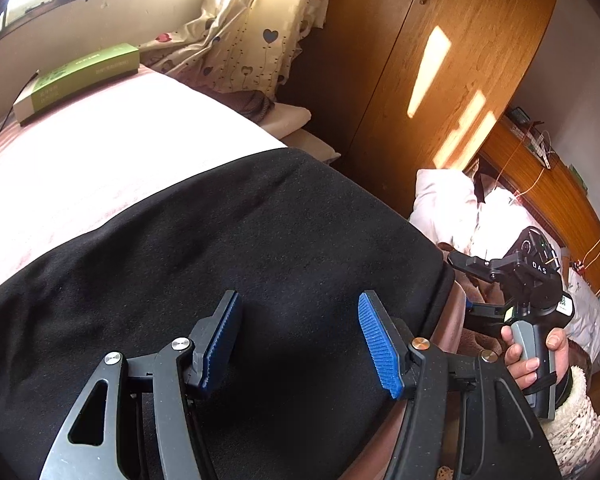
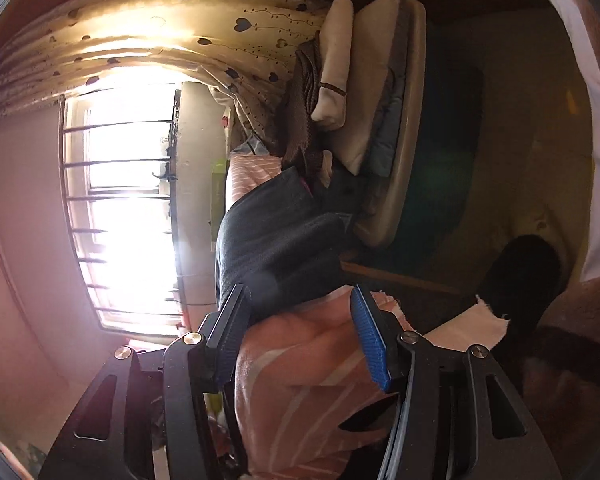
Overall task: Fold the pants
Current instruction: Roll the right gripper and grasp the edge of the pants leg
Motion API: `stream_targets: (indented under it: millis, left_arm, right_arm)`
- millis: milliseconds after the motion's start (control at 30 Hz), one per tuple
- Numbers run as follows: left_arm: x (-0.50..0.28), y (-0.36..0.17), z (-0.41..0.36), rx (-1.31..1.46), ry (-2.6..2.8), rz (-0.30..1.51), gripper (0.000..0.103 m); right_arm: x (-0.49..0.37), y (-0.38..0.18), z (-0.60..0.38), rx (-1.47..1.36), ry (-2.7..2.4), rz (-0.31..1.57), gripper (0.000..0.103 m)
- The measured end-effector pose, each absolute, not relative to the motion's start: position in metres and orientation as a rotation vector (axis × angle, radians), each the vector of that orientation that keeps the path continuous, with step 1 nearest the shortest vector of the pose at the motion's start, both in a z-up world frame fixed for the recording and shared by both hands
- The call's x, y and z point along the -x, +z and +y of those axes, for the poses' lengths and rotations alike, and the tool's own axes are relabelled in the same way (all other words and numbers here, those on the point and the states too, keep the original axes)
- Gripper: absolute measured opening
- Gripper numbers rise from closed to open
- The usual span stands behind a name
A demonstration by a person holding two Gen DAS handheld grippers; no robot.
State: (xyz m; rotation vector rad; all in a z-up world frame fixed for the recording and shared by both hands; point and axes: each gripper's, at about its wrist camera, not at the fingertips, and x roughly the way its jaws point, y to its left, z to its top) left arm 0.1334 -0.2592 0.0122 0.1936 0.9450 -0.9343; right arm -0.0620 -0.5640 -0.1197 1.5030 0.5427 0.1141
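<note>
Black pants (image 1: 228,248) lie spread flat across a bed with a pink striped sheet (image 1: 72,184). My left gripper (image 1: 300,340) hovers over the near part of the pants, open, with its blue pads (image 1: 380,344) wide apart and nothing pinched. A hand holds my right gripper (image 1: 466,284) off the pants' right edge, at the bedside. The right wrist view is rolled sideways. There the right gripper (image 2: 300,340) is open, with the pink sheet (image 2: 300,360) behind the gap and the pants' edge (image 2: 280,240) just beyond the fingertips.
A green box (image 1: 76,80) lies on the far part of the bed by the window. A heart-print curtain (image 1: 252,28) and a wooden wardrobe (image 1: 420,60) stand behind. White bedding (image 1: 448,208) is heaped to the right. Stacked cushions (image 2: 364,92) sit past the pants.
</note>
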Motion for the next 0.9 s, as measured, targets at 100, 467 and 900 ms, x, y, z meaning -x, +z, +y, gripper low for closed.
stream_targets:
  millis: [100,467,900]
  left_arm:
    - [-0.135,0.012,-0.265,-0.197,-0.943,0.944,0.085]
    - [-0.140,0.013,-0.276,-0.208,-0.949,0.949,0.085]
    - [-0.137,0.013,-0.278,-0.209,-0.961,0.948,0.085]
  right_arm:
    - [0.049,-0.119,-0.563,-1.542,0.169,0.518,0.056]
    - [0.024,-0.121,-0.575,-1.620,0.138,0.458,0.058]
    - [0.039,-0.124,-0.579,-1.614,0.096,0.413,0.058]
